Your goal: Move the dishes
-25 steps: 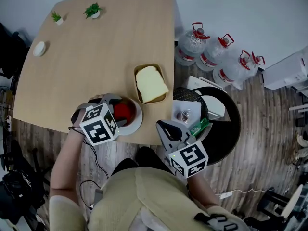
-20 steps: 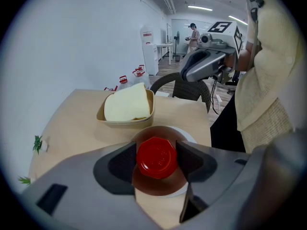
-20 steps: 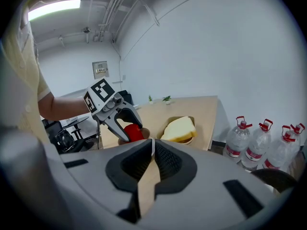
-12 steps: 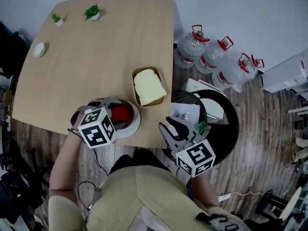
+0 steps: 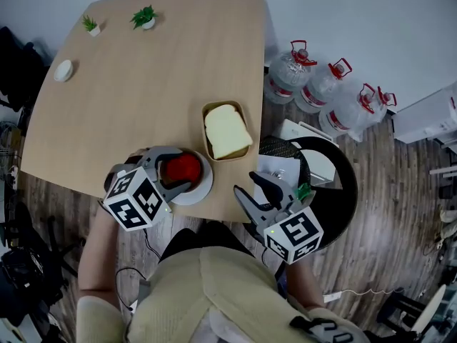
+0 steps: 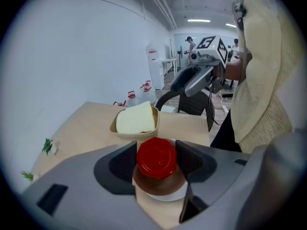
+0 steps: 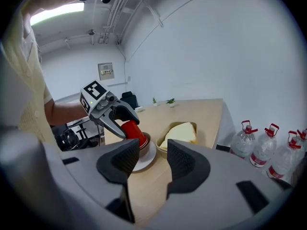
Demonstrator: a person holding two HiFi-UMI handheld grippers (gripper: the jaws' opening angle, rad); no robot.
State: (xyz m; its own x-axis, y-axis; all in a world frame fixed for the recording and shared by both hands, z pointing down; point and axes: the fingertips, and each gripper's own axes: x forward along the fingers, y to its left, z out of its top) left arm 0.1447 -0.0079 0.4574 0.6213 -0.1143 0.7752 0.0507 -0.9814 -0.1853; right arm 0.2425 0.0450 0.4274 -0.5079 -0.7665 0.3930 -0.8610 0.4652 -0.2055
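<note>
At the table's near edge my left gripper (image 5: 175,170) is shut on a red cup (image 5: 184,167), held tilted just above a brown bowl (image 6: 160,186). The bowl sits on a white plate (image 5: 201,190). In the left gripper view the cup (image 6: 157,156) fills the gap between both pads. A tan dish (image 5: 206,113) holding a slab of bread (image 5: 228,131) stands just behind the plate. My right gripper (image 5: 250,186) hovers off the table's near right corner. Its jaws have just been opening and stand open with nothing between them (image 7: 152,164).
Three water bottles (image 5: 325,84) stand on the floor right of the table. A black round chair (image 5: 346,191) with white papers and a green item is beside my right gripper. Two small plants (image 5: 146,16) and a small white dish (image 5: 64,70) sit at the far left.
The left gripper has risen with the red cup, lifting it off the bowl. The right gripper's jaws have spread from shut to open; that hand stayed in place.
</note>
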